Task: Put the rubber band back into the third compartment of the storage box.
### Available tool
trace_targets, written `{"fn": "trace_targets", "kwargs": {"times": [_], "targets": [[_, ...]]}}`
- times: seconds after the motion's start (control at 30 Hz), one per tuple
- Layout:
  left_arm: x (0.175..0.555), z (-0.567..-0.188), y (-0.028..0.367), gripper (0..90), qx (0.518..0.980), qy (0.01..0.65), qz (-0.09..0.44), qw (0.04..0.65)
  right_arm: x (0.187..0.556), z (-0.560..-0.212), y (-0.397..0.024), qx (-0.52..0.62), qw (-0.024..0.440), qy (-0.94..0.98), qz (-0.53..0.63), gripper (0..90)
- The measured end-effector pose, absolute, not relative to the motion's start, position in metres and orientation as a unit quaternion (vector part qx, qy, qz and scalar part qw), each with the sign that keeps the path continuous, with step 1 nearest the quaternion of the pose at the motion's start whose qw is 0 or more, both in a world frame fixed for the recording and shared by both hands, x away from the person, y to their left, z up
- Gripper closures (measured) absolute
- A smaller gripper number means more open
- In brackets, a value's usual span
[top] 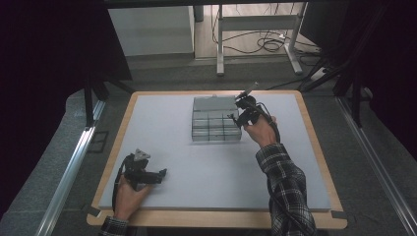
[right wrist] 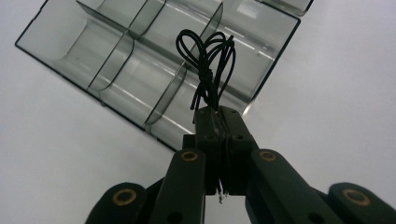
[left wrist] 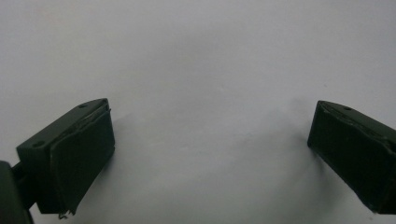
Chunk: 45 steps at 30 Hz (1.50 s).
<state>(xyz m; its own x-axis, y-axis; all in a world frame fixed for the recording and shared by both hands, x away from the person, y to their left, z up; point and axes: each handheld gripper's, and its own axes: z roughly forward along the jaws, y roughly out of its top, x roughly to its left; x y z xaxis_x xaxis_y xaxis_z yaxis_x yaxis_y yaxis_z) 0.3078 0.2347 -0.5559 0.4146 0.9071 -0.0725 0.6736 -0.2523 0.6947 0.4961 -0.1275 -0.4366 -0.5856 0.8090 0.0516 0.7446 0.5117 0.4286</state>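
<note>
A clear plastic organiser box [top: 215, 123] with several compartments lies open on the white mat, its lid [top: 215, 103] folded back. My right gripper [top: 235, 118] hovers at the box's right edge, shut on a knotted bundle of thin black cord [right wrist: 208, 65]. In the right gripper view the cord's loops hang over a near compartment of the box [right wrist: 140, 70]. My left gripper [top: 162, 173] rests on the mat at the front left, far from the box. Its jaws stand wide apart over bare mat, and its fingers [left wrist: 77, 158] hold nothing.
The white mat [top: 167, 142] covers a wooden-edged table [top: 216, 219]. Black curtains flank both sides. A white desk frame [top: 255, 39] and loose cables [top: 268, 44] lie on the floor beyond the far edge.
</note>
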Motion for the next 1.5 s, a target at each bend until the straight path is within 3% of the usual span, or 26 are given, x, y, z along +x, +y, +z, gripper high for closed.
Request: {"fn": "trace_targets", "kwargs": {"times": [1.2,1.5], "targets": [[0.308,-0.556,0.235,0.5,0.775,0.51,0.175,0.331,0.529,-0.483,-0.115,0.462,0.136,0.841,0.247,85.6],[0.308,-0.556,0.236,0.5,0.775,0.51,0.174,0.331,0.529,-0.484,-0.108,0.442,0.141,0.853,0.239,72.9]]}}
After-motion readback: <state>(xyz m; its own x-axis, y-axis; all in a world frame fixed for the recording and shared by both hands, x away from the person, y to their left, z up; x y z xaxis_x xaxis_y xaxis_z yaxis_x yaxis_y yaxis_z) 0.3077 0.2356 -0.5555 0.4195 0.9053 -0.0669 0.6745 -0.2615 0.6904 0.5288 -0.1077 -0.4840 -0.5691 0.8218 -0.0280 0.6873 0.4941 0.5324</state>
